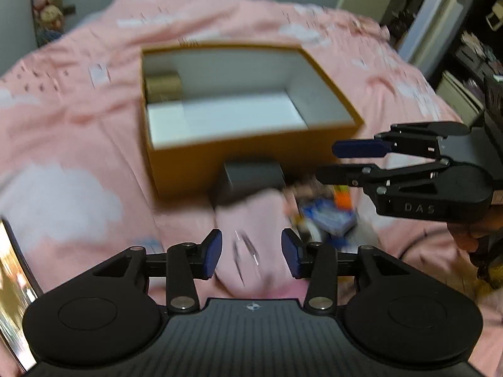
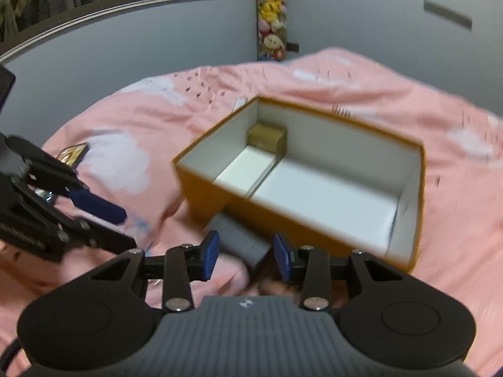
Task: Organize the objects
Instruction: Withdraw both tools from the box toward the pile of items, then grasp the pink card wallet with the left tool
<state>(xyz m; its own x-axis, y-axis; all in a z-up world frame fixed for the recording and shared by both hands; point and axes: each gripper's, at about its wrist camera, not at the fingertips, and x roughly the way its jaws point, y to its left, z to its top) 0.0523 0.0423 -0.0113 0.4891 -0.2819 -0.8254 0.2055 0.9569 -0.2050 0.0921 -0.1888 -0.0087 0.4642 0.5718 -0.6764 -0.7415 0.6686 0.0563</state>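
Note:
An open orange box (image 1: 201, 160) with a white inside lies on the pink bed; it also shows in the right wrist view (image 2: 213, 188). In its far corner sit a small tan box (image 1: 165, 86) (image 2: 267, 138) and a flat white box (image 1: 166, 122) (image 2: 245, 172). A dark grey box (image 1: 251, 182) (image 2: 239, 238) lies against the orange box's near wall. Blurred colourful small items (image 1: 327, 213) lie to its right. My left gripper (image 1: 251, 254) is open and empty above a pink fold. My right gripper (image 2: 245, 256) is open and empty just before the grey box; it also shows in the left wrist view (image 1: 330, 163).
The pink bedspread (image 1: 78, 132) with white clouds covers the whole bed. A phone (image 1: 15, 282) (image 2: 74, 154) lies at the left. Plush toys (image 2: 272, 15) hang on the grey wall behind. Shelves and a door frame (image 1: 446, 31) stand at the right.

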